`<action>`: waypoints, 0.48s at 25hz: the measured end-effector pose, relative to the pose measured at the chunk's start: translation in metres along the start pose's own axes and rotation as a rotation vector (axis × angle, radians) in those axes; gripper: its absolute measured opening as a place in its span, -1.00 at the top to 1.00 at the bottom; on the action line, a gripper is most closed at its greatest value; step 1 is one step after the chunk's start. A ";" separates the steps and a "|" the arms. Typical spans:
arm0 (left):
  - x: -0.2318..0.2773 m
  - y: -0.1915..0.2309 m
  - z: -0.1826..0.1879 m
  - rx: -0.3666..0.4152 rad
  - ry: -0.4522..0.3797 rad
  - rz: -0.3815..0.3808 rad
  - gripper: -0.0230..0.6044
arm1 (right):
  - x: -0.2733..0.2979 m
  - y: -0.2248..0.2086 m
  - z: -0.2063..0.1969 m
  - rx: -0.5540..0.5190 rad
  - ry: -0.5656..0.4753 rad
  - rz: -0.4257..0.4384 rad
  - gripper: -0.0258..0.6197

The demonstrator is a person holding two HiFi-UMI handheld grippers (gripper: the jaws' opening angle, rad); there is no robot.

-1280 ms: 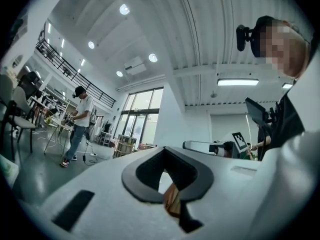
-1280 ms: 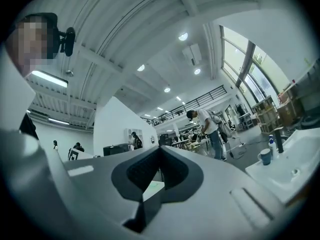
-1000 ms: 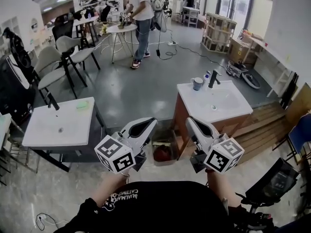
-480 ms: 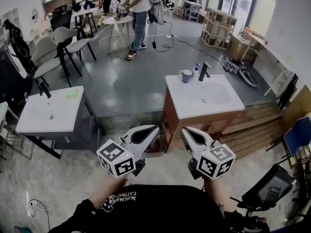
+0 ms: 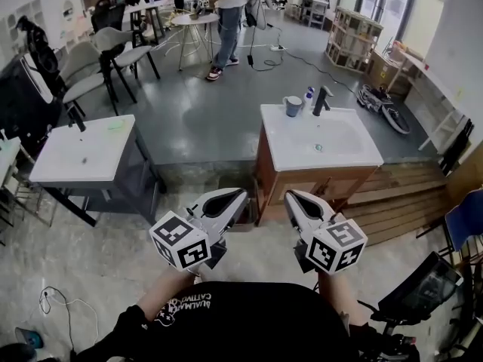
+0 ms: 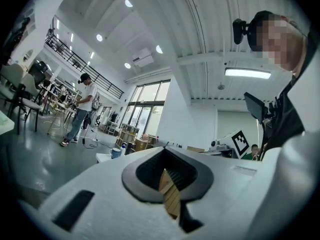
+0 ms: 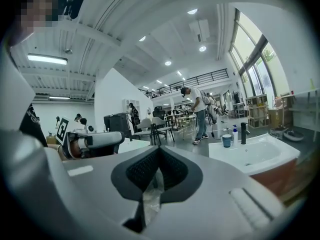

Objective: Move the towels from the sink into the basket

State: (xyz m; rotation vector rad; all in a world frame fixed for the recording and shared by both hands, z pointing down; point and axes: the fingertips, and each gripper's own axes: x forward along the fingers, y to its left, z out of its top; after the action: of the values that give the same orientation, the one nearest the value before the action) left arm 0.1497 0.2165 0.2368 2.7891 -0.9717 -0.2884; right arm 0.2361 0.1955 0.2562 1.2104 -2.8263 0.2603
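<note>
Head view takes in a wide grey floor (image 5: 196,127) with two white sinks on it. The right sink (image 5: 355,153) sits on a brown wooden cabinet (image 5: 264,183), with wooden planks (image 5: 392,194) beside it. From here I cannot make out any towel in its basin, and I cannot pick out a basket in any view. The left sink (image 5: 64,164) stands well apart on a dark frame, with a small green thing (image 5: 115,125) on its rim.

Farther back stand grey chairs (image 5: 128,55) and a person (image 5: 230,10) at a round table (image 5: 192,21).

Close to the camera, the left gripper (image 5: 237,195) and right gripper (image 5: 291,196) are held side by side, near the front of the wooden cabinet and well short of its sink. In each gripper view the fingers are closed together at the tips with nothing gripped; only floor shows through the gap behind the tips.

On the back edge of the right sink stands a blue cup (image 5: 292,105), whose contents I cannot see, just beside a small bottle (image 5: 308,95) and a black tap (image 5: 322,100).

Each gripper's cube carries black-and-white square markers. White lettering (image 5: 192,302) on the wearer's black shirt lies upside down, and I cannot read it surely.
</note>
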 end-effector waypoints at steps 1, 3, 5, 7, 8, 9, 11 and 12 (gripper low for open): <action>-0.001 -0.001 -0.001 -0.002 0.000 0.004 0.92 | -0.001 -0.001 -0.001 -0.005 0.001 -0.002 0.91; -0.002 -0.004 -0.003 -0.003 0.000 0.011 0.92 | -0.004 -0.002 -0.003 -0.012 0.008 -0.003 0.91; -0.003 -0.007 -0.004 -0.001 -0.001 0.021 0.92 | -0.007 -0.003 -0.005 -0.009 0.012 0.003 0.91; -0.004 -0.009 -0.004 0.003 -0.004 0.028 0.92 | -0.010 -0.002 -0.008 -0.002 0.011 0.009 0.91; -0.005 -0.010 -0.005 0.004 -0.005 0.031 0.92 | -0.010 -0.002 -0.009 0.000 0.011 0.011 0.91; -0.006 -0.011 -0.005 0.005 -0.005 0.033 0.92 | -0.010 -0.002 -0.010 0.001 0.011 0.012 0.91; -0.006 -0.012 -0.007 0.007 -0.003 0.038 0.92 | -0.011 -0.003 -0.012 0.002 0.012 0.015 0.91; -0.006 -0.013 -0.008 0.007 -0.002 0.040 0.92 | -0.012 -0.003 -0.013 0.003 0.011 0.015 0.91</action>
State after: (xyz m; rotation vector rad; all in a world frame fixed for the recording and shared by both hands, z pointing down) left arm 0.1544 0.2311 0.2424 2.7726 -1.0299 -0.2825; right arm 0.2468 0.2042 0.2681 1.1849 -2.8272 0.2708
